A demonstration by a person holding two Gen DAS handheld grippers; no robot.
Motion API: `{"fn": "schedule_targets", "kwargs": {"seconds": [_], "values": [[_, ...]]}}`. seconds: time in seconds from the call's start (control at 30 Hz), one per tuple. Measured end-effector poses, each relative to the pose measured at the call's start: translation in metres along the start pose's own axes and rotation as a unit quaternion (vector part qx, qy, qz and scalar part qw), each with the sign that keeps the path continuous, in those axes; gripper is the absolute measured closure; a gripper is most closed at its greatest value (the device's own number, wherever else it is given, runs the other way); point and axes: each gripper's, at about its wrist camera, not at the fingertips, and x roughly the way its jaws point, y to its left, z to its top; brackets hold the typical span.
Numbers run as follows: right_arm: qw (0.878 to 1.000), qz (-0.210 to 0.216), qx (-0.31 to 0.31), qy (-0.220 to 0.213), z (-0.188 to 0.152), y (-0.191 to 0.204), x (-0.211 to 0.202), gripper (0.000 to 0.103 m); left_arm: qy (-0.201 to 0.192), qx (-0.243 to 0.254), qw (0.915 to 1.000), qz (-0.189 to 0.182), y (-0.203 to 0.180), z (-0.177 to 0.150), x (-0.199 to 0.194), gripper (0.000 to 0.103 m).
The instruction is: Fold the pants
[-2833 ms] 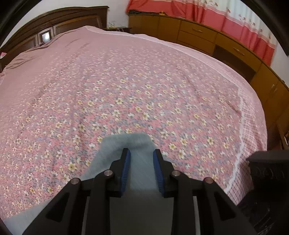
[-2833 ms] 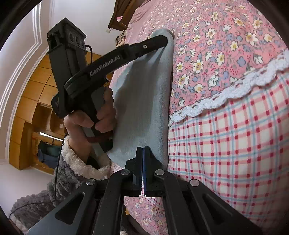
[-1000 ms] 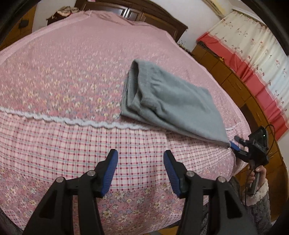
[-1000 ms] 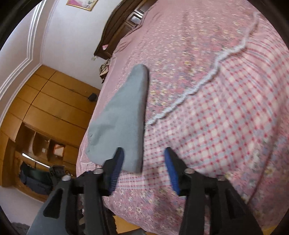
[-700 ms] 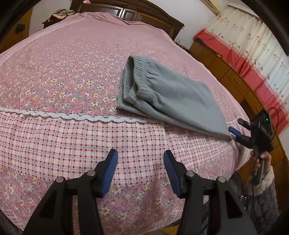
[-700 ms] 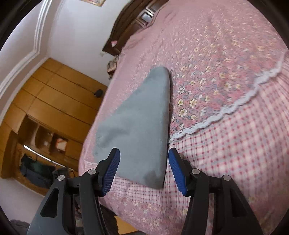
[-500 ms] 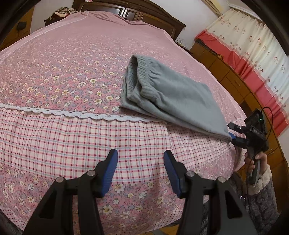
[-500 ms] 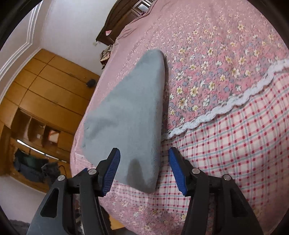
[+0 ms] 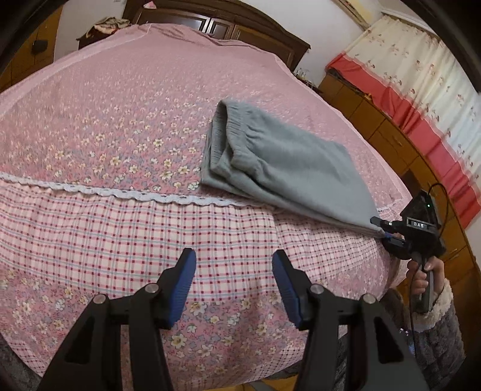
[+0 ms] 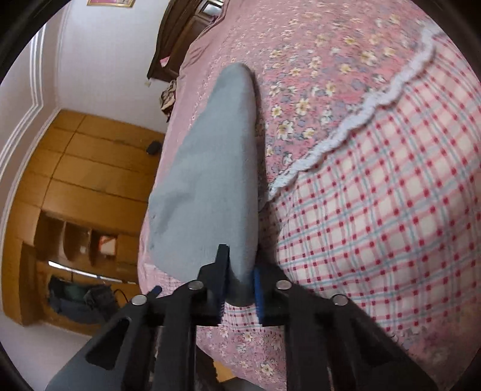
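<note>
Grey folded pants (image 9: 285, 168) lie flat on the pink floral bedspread (image 9: 120, 105), waistband toward the headboard. In the left wrist view my left gripper (image 9: 233, 270) hovers open over the plaid border, well short of the pants, with nothing between its fingers. My right gripper (image 9: 387, 231) sits at the pants' far right corner by the bed's edge. In the right wrist view the pants (image 10: 210, 180) stretch away from me. The right gripper (image 10: 240, 279) has its jaws closing, and the near corner of the cloth fills the gap between the pads.
A white lace trim (image 9: 135, 194) separates the floral top from the plaid border (image 9: 150, 234) that drops over the bed's edge. A dark headboard (image 9: 240, 27) stands at the far end. Wooden cabinets (image 9: 375, 120) and a red curtain (image 9: 421, 114) line the right side. A hand (image 9: 421, 279) holds the right gripper.
The right gripper has moved in on the pants' near corner and its jaws have narrowed from wide apart onto the cloth. The left gripper stays open and has drifted slightly.
</note>
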Motion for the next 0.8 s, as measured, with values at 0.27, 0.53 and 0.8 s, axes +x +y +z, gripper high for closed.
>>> {"fn": "schedule_targets", "kwargs": {"seconds": [0.27,0.53,0.8], "values": [[0.978,-0.173,-0.117,-0.001,0.003,0.071,0.007,0.092,0.003,-0.005,1.0,-0.005,0.007,-0.017,-0.011,0.047],[0.909,-0.321,-0.266,-0.003,-0.003,0.162,0.023,0.092,-0.016,-0.041,0.9981,-0.044,0.046,-0.017,-0.016,0.047],[0.756,-0.436,-0.487,-0.015,-0.064,0.281,0.114,0.093,-0.034,-0.073,0.9942,-0.071,0.096,-0.027,-0.036,0.047]]}}
